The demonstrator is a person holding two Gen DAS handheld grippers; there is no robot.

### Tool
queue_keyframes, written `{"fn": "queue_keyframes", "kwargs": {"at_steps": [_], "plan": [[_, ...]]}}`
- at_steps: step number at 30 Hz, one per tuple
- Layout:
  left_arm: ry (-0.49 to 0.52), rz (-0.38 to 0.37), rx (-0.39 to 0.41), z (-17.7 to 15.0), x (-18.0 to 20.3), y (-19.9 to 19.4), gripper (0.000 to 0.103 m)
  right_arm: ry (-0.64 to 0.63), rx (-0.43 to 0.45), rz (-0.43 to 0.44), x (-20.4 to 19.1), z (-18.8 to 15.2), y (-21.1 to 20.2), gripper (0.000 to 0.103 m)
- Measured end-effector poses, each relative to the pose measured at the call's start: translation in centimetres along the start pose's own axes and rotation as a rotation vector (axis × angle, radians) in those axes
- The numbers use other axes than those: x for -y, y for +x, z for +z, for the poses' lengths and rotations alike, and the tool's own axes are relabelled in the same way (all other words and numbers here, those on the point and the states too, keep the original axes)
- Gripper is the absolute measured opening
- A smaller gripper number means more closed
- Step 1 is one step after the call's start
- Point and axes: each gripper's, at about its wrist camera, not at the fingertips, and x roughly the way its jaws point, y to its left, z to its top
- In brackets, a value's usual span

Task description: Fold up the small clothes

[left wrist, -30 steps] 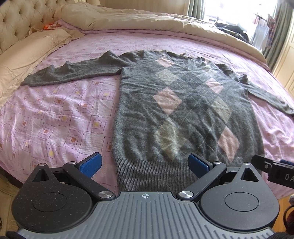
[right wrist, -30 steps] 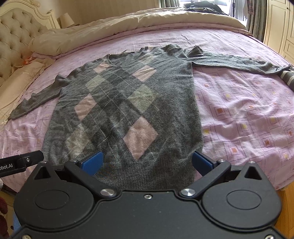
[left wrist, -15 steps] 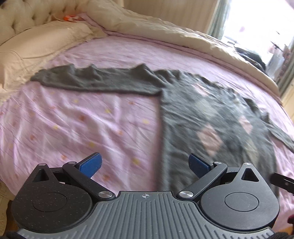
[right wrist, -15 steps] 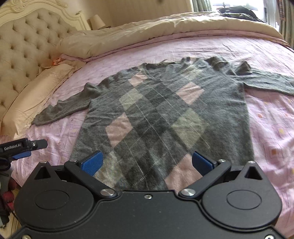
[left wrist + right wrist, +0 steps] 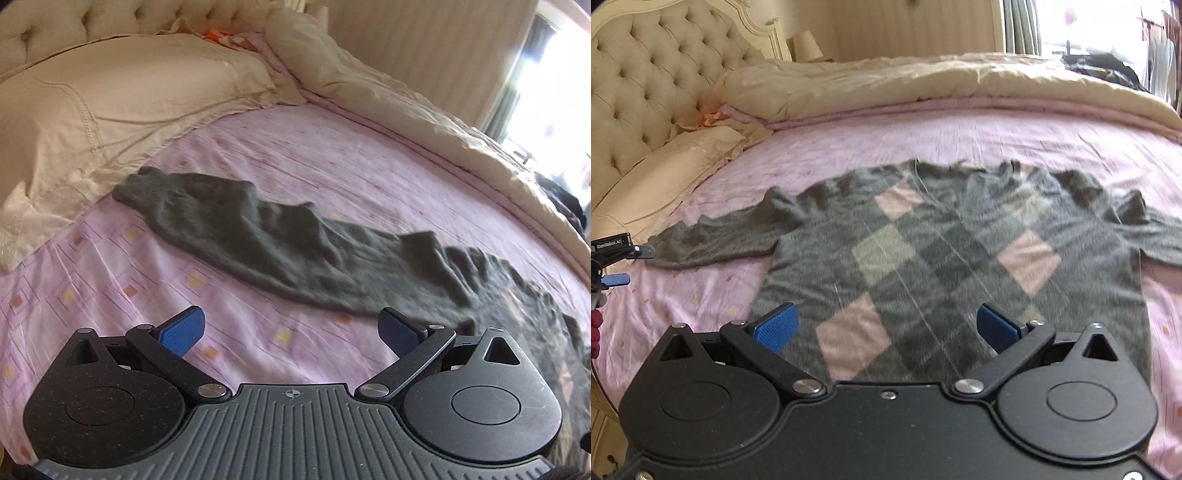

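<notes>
The grey argyle sweater (image 5: 945,266) is lying face up and spread flat on the bed (image 5: 960,133), which suits a fold. Its sleeve (image 5: 266,243) is stretching out just ahead of the left hand-held gripper (image 5: 291,332), whose jaws are gaping wide and gripping nothing, probably lining up on the sleeve. The right hand-held gripper (image 5: 886,325) is hanging over the sweater's body, likewise spread and empty. Beyond the sleeve, a cream pillow (image 5: 110,110) is resting by the headboard (image 5: 646,85).

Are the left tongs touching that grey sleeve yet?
Apart. In the left wrist view the open left tongs hang over pink sheet, which shows between the blue pads and the sleeve.
</notes>
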Motion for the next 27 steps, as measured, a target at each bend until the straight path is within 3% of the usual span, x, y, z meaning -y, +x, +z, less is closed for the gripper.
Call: {"fn": "queue_keyframes", "kwargs": {"at_steps": [6, 11, 12, 13, 16, 18, 20, 22, 27], "plan": [[-0.03, 0.127, 0.014, 4.0, -4.6, 3.7, 0.101, -0.064, 0.06, -0.16, -1.7, 1.0, 1.2, 0.102], [-0.119, 0.124, -0.005, 6.3, -8.5, 6.2, 0.099, -0.03, 0.037, -0.048, -1.8, 1.2, 2.4, 0.093], [-0.123, 0.132, -0.006, 6.6, -8.8, 6.6, 0.095, -0.014, 0.027, -0.026, -1.8, 1.1, 2.6, 0.093], [-0.119, 0.129, -0.016, 6.9, -9.1, 7.1, 0.084, 0.001, 0.017, -0.01, -1.9, 1.1, 2.9, 0.093], [-0.117, 0.128, -0.02, 7.5, -9.4, 8.1, 0.08, 0.029, -0.001, 0.024, -1.8, 0.9, 3.3, 0.093], [-0.114, 0.126, 0.001, 7.7, -9.3, 8.2, 0.067, 0.035, -0.007, 0.039, -1.9, 0.7, 3.4, 0.093], [-0.118, 0.127, 0.018, 8.0, -9.1, 8.3, 0.026, 0.036, -0.013, 0.04, -1.9, 0.5, 3.4, 0.093], [-0.125, 0.107, 0.026, 8.5, -8.9, 8.3, 0.012, 0.042, -0.016, 0.043, -1.6, 0.4, 3.2, 0.093], [-0.07, 0.081, 0.105, 10.6, -5.6, 5.1, 0.011, 0.093, -0.026, 0.055, 0.1, -0.2, 2.3, 0.093]]}}
